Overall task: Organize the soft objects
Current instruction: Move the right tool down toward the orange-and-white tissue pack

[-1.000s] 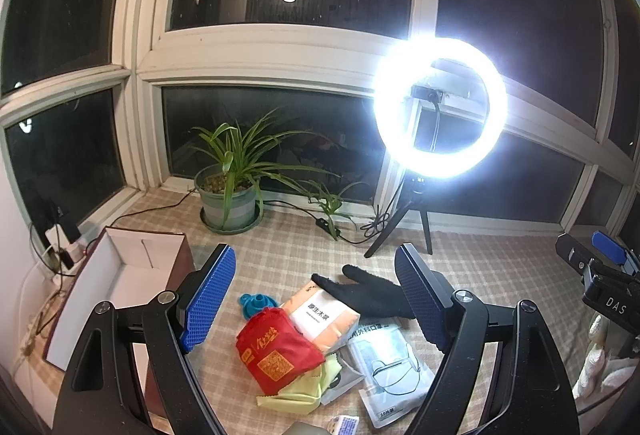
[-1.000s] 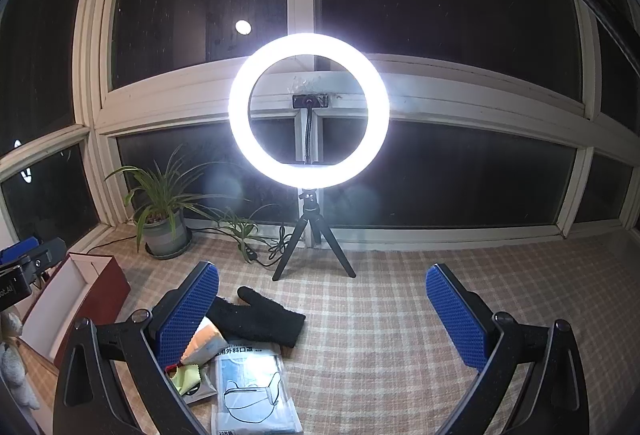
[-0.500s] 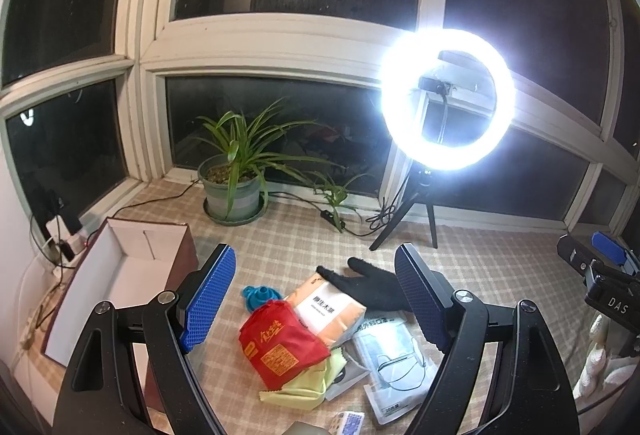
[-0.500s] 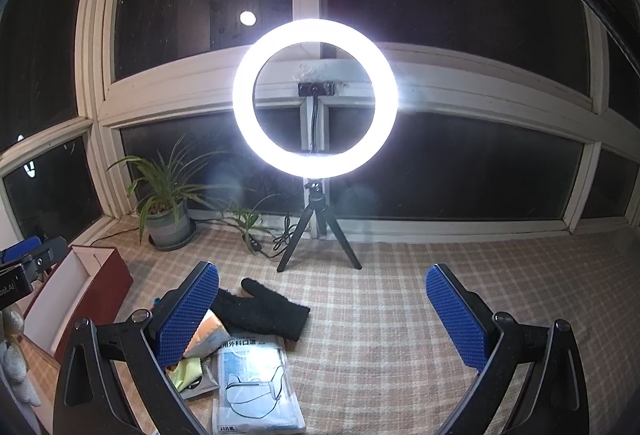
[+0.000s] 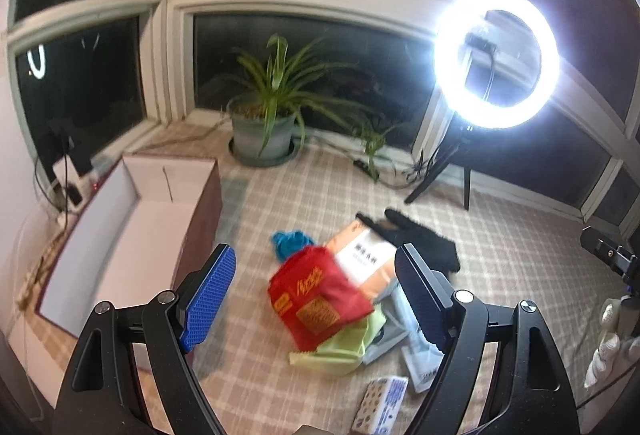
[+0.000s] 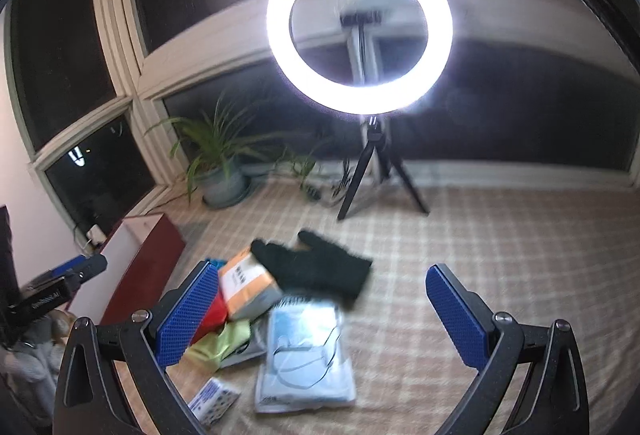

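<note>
A heap of soft things lies on the checked cloth: a red pouch point(image 5: 320, 299), an orange-and-white pack point(image 5: 360, 261), a black glove point(image 5: 420, 243), a teal cloth point(image 5: 290, 241), a yellow-green cloth point(image 5: 344, 347) and a bagged face mask point(image 6: 306, 347). My left gripper point(image 5: 316, 299) hovers open above the red pouch, holding nothing. My right gripper point(image 6: 320, 315) hangs open over the mask bag and the black glove point(image 6: 316, 269). An open red box with a white inside point(image 5: 120, 235) stands left of the heap.
A potted plant point(image 5: 266, 131) stands at the back by the window. A lit ring lamp on a tripod point(image 6: 360, 27) stands behind the heap, with cables on the sill. A small printed tissue pack point(image 5: 380, 403) lies near the front. Bare checked cloth point(image 6: 500, 243) spreads to the right.
Both grippers have tilted down and swung left towards the heap, which now sits larger and more central in both views. Both stay open. Nothing on the cloth has moved.
</note>
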A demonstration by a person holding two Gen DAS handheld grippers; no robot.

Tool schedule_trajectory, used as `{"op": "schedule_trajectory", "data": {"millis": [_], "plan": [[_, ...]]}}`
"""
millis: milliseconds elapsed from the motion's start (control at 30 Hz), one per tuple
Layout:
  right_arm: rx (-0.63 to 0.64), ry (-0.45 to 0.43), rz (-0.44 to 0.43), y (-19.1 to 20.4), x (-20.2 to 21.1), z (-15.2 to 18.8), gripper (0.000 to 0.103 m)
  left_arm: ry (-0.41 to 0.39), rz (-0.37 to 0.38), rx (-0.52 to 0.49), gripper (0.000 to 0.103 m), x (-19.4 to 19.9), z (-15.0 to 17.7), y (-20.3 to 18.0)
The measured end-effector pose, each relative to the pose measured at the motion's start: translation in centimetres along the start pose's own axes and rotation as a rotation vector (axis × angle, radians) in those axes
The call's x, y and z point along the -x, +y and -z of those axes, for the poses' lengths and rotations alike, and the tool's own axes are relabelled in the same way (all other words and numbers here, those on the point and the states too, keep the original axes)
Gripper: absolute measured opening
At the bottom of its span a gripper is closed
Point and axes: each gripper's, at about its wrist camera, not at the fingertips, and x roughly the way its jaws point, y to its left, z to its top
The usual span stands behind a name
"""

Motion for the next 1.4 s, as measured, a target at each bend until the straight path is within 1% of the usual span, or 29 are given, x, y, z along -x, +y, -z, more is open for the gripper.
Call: {"op": "schedule_trajectory", "data": {"millis": [233,367,467,600,767,900,967,1067,1167,1233,1367,1400], "plan": [[-0.048,0.132,-0.067,-1.5,-3.6,1.7,0.102,0.089,0.015,0.025,0.082,-1.6,1.7,0.9],[-0.077,0.171,-0.108,-2.0,-4.9,2.3,0.102,0.121,0.016,0.047,0.082,-2.3,2.8,1.4],[-0.078,0.197,-0.146,-1.7,-5.8,2.2,0.102,0.147,0.015,0.051,0.082,-2.9,3.4,1.7],[-0.053,0.232,-0.229,0.0,-7.4,1.5,0.102,0.176,0.032,0.056,0.082,-3.9,4.2,1.7],[0.008,0.288,-0.316,3.2,-9.8,0.3,0.102,0.211,0.067,0.104,0.082,-5.1,5.1,1.8],[0.056,0.353,-0.383,5.8,-12.3,-0.4,0.102,0.220,0.056,0.106,0.082,-5.8,5.6,1.7],[0.059,0.384,-0.407,6.6,-13.6,-0.4,0.101,0.217,0.058,0.106,0.082,-5.7,5.8,1.9],[0.056,0.439,-0.447,7.9,-15.8,-0.3,0.094,0.211,0.047,0.097,0.082,-5.3,6.1,2.1],[0.046,0.498,-0.473,8.9,-18.2,0.0,0.081,0.210,0.030,0.090,0.082,-5.1,6.4,2.4],[0.018,0.539,-0.481,9.1,-20.0,0.3,0.062,0.205,0.022,0.089,0.082,-5.0,6.4,2.6],[-0.010,0.558,-0.443,8.7,-22.4,-0.3,0.056,0.197,0.008,0.090,0.081,-5.4,5.5,3.0],[-0.005,0.563,-0.433,8.6,-23.1,-0.6,0.052,0.195,0.006,0.089,0.081,-5.6,5.1,3.0]]}}
